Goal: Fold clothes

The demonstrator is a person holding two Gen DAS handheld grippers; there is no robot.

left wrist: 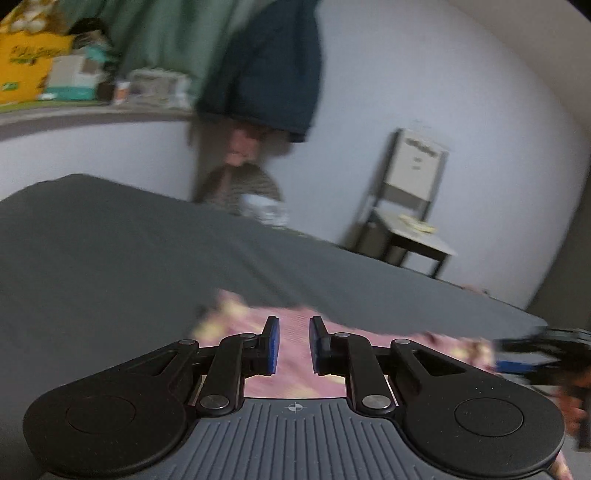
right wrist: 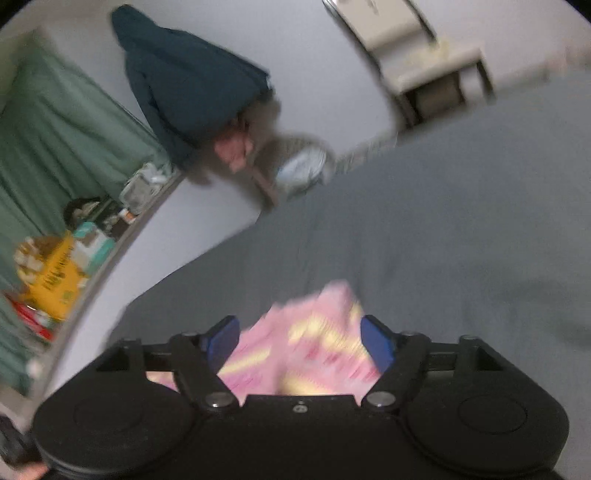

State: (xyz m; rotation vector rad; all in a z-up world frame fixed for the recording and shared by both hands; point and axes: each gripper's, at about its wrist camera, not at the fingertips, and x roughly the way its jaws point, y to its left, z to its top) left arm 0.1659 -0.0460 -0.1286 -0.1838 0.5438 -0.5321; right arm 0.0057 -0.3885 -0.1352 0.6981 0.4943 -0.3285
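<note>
A pink garment with yellow print (left wrist: 369,334) lies on the grey bed sheet (left wrist: 147,258), blurred in both views. My left gripper (left wrist: 294,341) hovers just over it. Its blue pads stand a narrow gap apart, and the cloth shows through the gap without being pinched. My right gripper (right wrist: 301,339) is wide open over the same pink garment (right wrist: 314,325). The cloth lies between and below its pads, and neither pad presses on it. In the left wrist view the right gripper (left wrist: 498,354) shows as a dark blur at the right edge, beside the garment.
The grey bed (right wrist: 443,240) stretches ahead to a white wall. A dark blue jacket (left wrist: 266,74) hangs on that wall beside a green curtain (left wrist: 166,33). A ledge holds a yellow box (left wrist: 26,70) and other items. A chair (left wrist: 410,206) stands beyond the bed.
</note>
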